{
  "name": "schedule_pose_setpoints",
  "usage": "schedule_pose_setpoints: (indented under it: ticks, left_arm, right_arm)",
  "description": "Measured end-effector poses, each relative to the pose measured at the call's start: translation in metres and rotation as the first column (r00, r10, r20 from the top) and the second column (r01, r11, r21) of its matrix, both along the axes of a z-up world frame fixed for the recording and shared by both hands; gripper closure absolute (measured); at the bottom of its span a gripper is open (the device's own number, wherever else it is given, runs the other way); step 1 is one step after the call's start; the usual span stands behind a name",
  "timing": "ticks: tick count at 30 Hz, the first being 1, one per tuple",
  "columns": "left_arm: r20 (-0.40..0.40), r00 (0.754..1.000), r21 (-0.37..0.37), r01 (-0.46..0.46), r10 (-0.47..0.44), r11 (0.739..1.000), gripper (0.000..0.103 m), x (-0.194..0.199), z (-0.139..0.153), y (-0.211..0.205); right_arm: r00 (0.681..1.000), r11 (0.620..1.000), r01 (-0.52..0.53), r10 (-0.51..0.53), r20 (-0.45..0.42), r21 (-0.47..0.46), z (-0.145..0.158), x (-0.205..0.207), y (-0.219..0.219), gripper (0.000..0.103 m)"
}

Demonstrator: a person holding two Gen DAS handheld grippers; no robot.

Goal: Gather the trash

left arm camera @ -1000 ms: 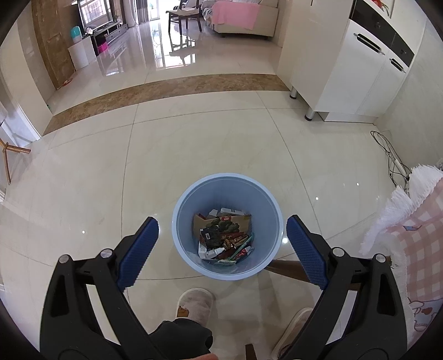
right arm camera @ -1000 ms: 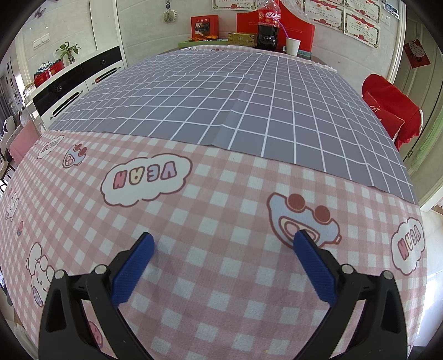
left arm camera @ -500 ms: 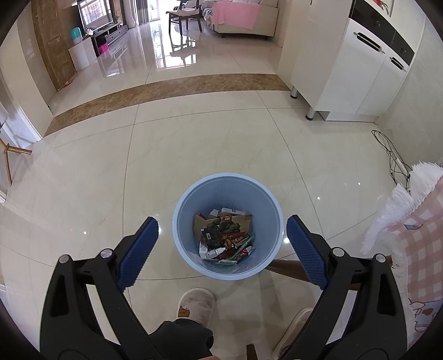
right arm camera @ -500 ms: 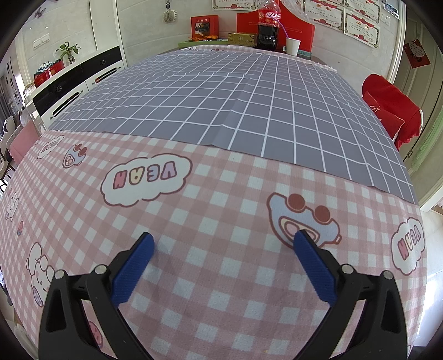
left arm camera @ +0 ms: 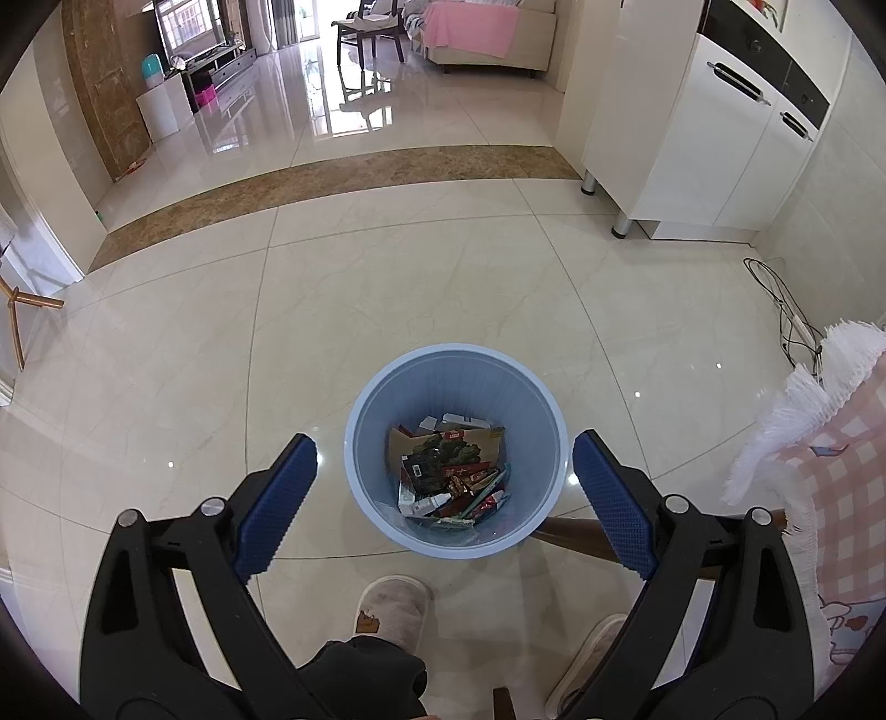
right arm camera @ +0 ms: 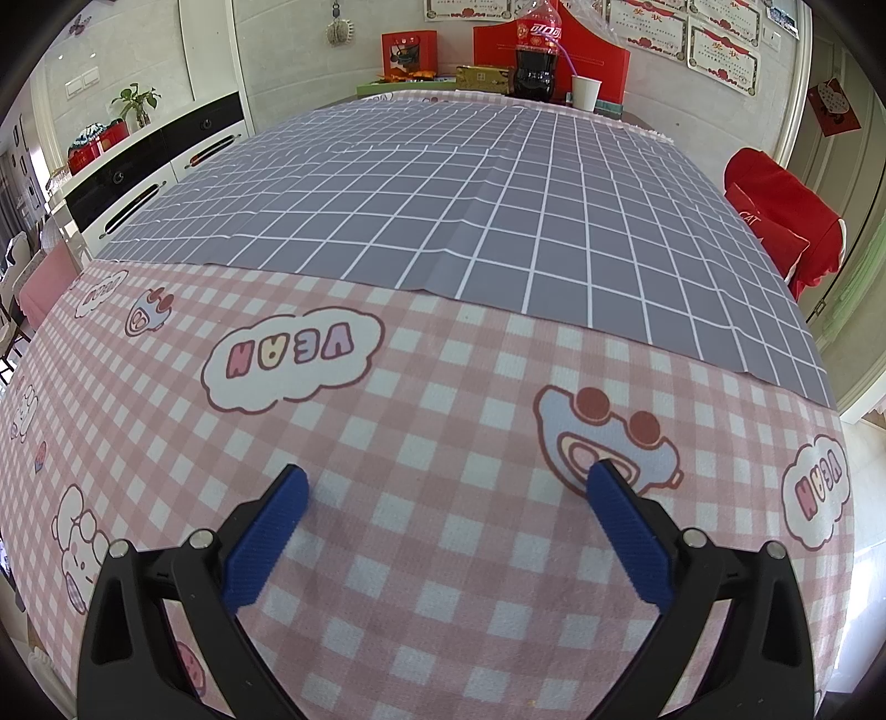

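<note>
A light blue trash bin (left arm camera: 365, 437) stands on the tiled floor in the left wrist view. It holds wrappers and flattened cardboard boxes (left arm camera: 451, 473). My left gripper (left arm camera: 444, 450) is open and empty, held above the bin with the bin between its blue fingers. My right gripper (right arm camera: 447, 482) is open and empty, low over the pink checked tablecloth (right arm camera: 415, 554). No loose trash shows on the cloth near it.
A grey grid cloth (right arm camera: 470, 199) covers the far half of the table. A cola bottle (right arm camera: 534, 50), a paper cup (right arm camera: 585, 93) and boxes stand at the far end. A white cabinet (left arm camera: 692, 138), floor cables (left arm camera: 786, 310), the tablecloth fringe (left arm camera: 803, 404) and my slippers (left arm camera: 393, 609) surround the bin.
</note>
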State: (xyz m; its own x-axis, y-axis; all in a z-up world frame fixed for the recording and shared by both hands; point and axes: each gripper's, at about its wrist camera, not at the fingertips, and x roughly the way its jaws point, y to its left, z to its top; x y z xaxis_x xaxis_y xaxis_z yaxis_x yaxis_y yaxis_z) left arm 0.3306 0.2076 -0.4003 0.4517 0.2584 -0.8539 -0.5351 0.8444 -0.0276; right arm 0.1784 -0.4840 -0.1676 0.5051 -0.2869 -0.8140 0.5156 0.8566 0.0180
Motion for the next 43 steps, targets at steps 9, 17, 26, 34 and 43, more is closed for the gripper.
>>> schedule_pose_setpoints:
  ticks: [9, 17, 26, 34, 43]
  left_arm:
    - [0.019, 1.000, -0.008, 0.005, -0.005, 1.000, 0.011, -0.004, 0.002, 0.000]
    - [0.013, 1.000, -0.007, 0.010, -0.010, 1.000, 0.011, -0.003, 0.001, -0.001]
    - [0.011, 1.000, -0.004, 0.012, -0.012, 1.000, 0.011, -0.002, 0.000, -0.002]
    - [0.008, 1.000, -0.011, 0.012, -0.012, 1.000, 0.011, -0.003, -0.003, -0.001]
    - [-0.022, 1.000, -0.027, -0.007, 0.006, 1.000, 0.011, -0.003, -0.010, 0.004]
  right_arm:
    - [1.000, 1.000, 0.000, 0.000, 0.000, 0.000, 0.000, 0.000, 0.000, 0.004]
    - [1.000, 1.000, 0.000, 0.000, 0.000, 0.000, 0.000, 0.000, 0.000, 0.004]
    - [1.000, 1.000, 0.000, 0.000, 0.000, 0.000, 0.000, 0.000, 0.000, 0.004]
    - [1.000, 1.000, 0.000, 0.000, 0.000, 0.000, 0.000, 0.000, 0.000, 0.004]
    - [1.000, 1.000, 0.000, 0.000, 0.000, 0.000, 0.000, 0.000, 0.000, 0.004]
